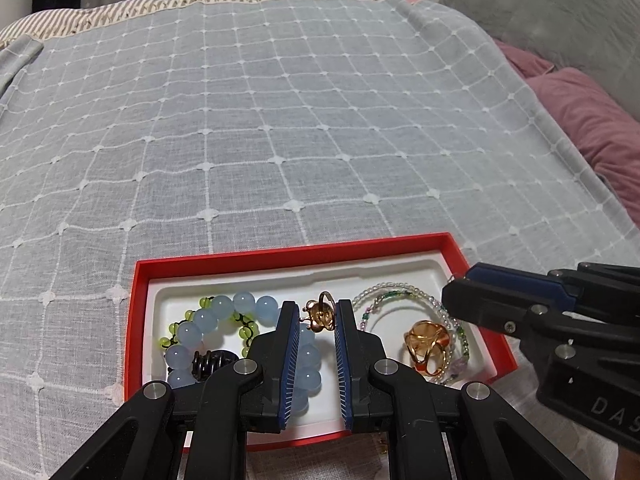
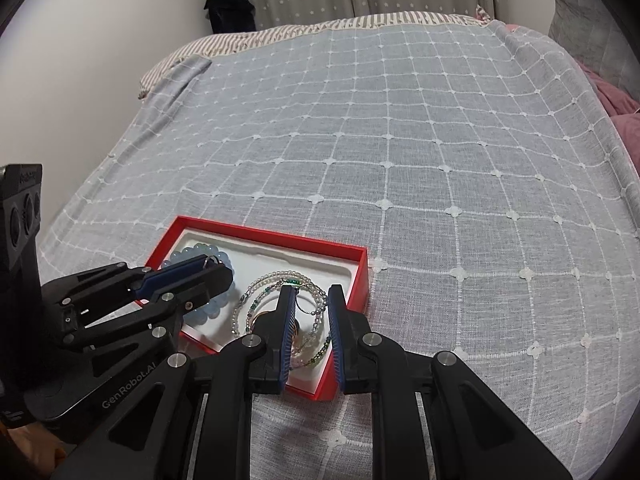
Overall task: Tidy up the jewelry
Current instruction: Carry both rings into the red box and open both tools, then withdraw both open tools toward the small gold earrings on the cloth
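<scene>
Left wrist view. My left claw is clamped on a small gold wire ornament, held over the middle of the shallow red cardboard box with a white liner. Left of the claw, inside the box: pale blue round-bead bracelet, green bead string, black coiled clip. Right of it: chunky gold knot ring inside coils of clear seed-bead strand. My right claw hangs at the box's right end.

Right wrist view. Right claw: narrow gap, thin wire loop between the pads; cannot tell if pinched. Seed-bead strand directly below. Left claw sits to the left, above the blue bracelet.
</scene>
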The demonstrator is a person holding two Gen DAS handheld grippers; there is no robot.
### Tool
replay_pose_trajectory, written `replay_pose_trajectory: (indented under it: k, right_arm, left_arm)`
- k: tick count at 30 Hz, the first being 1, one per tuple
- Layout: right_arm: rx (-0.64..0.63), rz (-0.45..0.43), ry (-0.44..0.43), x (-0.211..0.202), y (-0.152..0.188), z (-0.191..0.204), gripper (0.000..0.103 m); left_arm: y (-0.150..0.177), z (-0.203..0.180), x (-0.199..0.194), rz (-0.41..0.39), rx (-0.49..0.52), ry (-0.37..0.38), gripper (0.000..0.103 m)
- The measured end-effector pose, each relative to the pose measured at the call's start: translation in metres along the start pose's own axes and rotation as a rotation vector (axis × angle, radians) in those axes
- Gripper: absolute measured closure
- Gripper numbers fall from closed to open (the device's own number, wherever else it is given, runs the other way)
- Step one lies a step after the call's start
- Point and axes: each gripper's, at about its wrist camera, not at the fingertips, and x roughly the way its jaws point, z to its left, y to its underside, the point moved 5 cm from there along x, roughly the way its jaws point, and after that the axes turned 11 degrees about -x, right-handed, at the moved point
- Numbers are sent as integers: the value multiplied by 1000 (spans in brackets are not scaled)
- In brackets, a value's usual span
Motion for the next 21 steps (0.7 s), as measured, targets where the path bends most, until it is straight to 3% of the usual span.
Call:
replay_pose_trajectory:
  k: [2, 7, 10, 16, 21]
  right_arm:
    - [12, -5, -10, -2, -1, -2, 85]
    - [40, -9, -22, -5, -1, -7, 84]
    - [44, -5, -29, -5, -1, -7, 77]
    - [36, -3, -11, -13, -1, -8, 74]
    - [39, -5, 0, -26, 3, -10, 57]
  left_arm:
    - [0, 1, -1, -3, 0, -2, 90]
    - [-2, 1, -6, -25, 0, -11, 76]
    - [-3, 0, -10, -38, -4, -10, 68]
    - [-4, 2, -20, -46, -16, -31, 59]
    - [-2, 6, -34, -53, -21, -56, 44]
